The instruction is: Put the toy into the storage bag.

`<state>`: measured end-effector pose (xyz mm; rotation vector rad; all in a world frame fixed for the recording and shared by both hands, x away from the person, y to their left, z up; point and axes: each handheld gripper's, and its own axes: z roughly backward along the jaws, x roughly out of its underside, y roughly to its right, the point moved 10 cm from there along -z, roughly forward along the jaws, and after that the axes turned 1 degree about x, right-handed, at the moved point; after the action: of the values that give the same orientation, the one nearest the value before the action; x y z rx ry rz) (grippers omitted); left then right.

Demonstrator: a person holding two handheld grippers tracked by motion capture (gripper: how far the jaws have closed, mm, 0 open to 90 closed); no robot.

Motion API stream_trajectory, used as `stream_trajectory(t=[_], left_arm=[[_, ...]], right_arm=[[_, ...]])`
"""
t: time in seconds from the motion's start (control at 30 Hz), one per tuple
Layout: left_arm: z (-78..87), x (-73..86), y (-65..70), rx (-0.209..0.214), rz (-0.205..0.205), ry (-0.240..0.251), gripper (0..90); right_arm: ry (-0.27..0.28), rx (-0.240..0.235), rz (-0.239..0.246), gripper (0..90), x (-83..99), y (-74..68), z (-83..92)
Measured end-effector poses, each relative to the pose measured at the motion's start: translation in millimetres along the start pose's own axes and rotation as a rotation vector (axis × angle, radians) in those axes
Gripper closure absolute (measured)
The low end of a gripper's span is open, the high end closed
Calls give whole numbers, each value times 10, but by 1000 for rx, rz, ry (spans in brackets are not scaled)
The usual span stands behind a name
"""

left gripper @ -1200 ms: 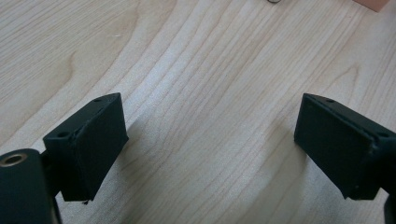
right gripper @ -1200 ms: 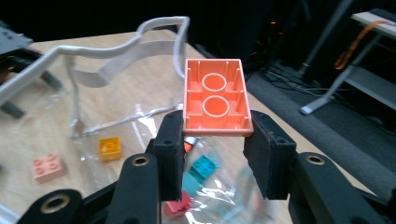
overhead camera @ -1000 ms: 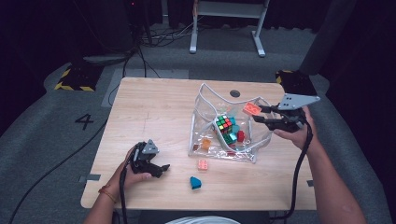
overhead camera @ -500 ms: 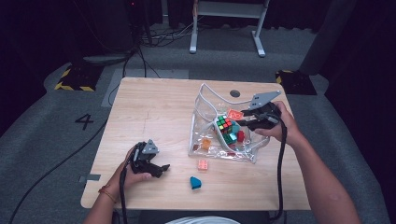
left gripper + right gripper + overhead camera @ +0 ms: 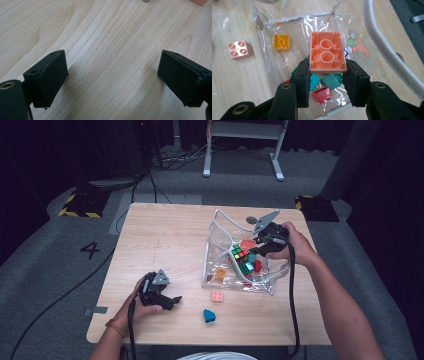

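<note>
Item: orange brick, hollow underside toward my camera, two round tubes inside a ribbed frame. Clamped between my right gripper jaws, above the clear plastic pouch. In the pouch: puzzle cube, yellow brick, red brick, teal pieces. My left gripper rests released, jaws wide, nothing between them. Surface: pale wood-grain table, with a pink brick and blue piece lying loose. Room: grey carpet, dark surroundings.
</note>
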<state>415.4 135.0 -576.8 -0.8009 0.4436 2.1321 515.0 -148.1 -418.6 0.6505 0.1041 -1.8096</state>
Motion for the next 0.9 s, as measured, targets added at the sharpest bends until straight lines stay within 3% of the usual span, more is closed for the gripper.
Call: stream_trajectory(t=[0.47, 0.6, 0.9], left_arm=[[-3, -1, 6, 7, 1, -2, 93], [-2, -1, -1, 2, -2, -3, 93], [-1, -1, -1, 2, -2, -3, 93]], right_arm=[[-131, -26, -18, 594, 127, 99, -168], [-176, -24, -11, 594, 223, 111, -142], [-210, -23, -38, 594, 431, 168, -17]])
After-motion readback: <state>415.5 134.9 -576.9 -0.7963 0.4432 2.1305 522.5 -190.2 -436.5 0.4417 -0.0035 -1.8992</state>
